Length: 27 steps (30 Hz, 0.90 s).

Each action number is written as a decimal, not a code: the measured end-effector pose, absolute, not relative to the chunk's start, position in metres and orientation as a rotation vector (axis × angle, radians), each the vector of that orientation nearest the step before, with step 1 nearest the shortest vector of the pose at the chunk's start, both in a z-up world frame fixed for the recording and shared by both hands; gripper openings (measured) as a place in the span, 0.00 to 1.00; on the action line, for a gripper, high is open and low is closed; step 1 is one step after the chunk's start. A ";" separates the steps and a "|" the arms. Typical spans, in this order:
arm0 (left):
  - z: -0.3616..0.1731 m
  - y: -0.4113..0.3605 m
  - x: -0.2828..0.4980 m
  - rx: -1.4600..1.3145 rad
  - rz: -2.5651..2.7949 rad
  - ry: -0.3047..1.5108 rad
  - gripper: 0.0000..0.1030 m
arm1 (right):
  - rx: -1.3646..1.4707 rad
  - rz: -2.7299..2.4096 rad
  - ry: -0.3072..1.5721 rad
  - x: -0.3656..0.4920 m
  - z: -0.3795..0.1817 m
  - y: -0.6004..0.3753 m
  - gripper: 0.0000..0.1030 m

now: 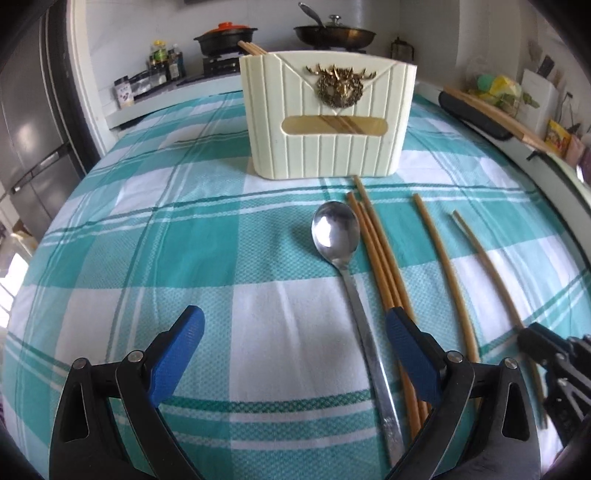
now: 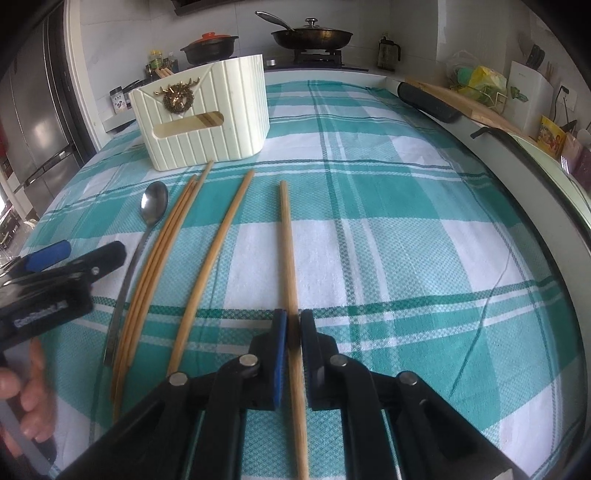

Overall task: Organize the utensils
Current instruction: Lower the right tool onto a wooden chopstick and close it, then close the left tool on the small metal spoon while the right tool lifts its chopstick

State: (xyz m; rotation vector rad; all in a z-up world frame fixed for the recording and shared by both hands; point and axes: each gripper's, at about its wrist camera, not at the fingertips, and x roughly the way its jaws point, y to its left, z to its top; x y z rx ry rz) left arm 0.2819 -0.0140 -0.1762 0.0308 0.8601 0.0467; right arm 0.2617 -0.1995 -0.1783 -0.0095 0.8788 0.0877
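Right gripper (image 2: 292, 332): fingers clamped on a single chopstick (image 2: 287, 240), pinching it near its thick end; the stick runs straight ahead between the blue pads, and its far part lies along the checked cloth (image 2: 388, 221).
Left gripper (image 1: 295, 332): fingers wide apart and holding nothing, hovering low over the cloth with the spoon handle passing under the gap.
Spoon (image 1: 336, 230): flat on the desk, bowl up and toward the holder, handle running back toward the left gripper's right finger.
Bundle of chopsticks (image 1: 376, 251): three lying tight together just right of the spoon, touching one another; the left gripper's right finger covers their near part.
Loose chopstick (image 1: 439, 258): alone on the cloth, right of the bundle, apart from it.
Utensil holder (image 1: 327, 118): cream, ribbed, with a brass deer-head badge, upright at the far side of the desk, chopstick ends poking out at its back left corner.
Hand (image 2: 26, 387): gripping the left tool's handle at the left edge of the right wrist view.
Background: lidded pot (image 1: 226, 35) and a pan (image 1: 334, 34) on the stove behind.
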 end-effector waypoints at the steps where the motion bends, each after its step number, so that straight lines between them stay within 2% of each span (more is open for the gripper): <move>1: -0.179 -0.014 0.284 0.037 0.058 0.876 0.96 | -0.005 0.088 0.878 0.261 -0.178 -0.201 0.08; 5: -0.185 -0.007 0.290 0.005 0.059 0.926 0.97 | 0.004 0.087 0.875 0.260 -0.179 -0.207 0.08; 17: -0.182 0.006 0.287 0.035 0.028 0.929 0.98 | -0.004 0.094 0.896 0.259 -0.178 -0.219 0.09; 19: -0.181 0.005 0.288 0.051 -0.012 0.934 0.97 | -0.025 0.114 0.909 0.261 -0.177 -0.218 0.16; 21: -0.180 0.002 0.291 0.086 -0.044 0.935 0.97 | -0.047 0.141 0.924 0.263 -0.175 -0.216 0.39; 27: -0.181 -0.005 0.307 0.120 -0.127 0.928 0.94 | -0.141 0.203 0.963 0.278 -0.174 -0.213 0.40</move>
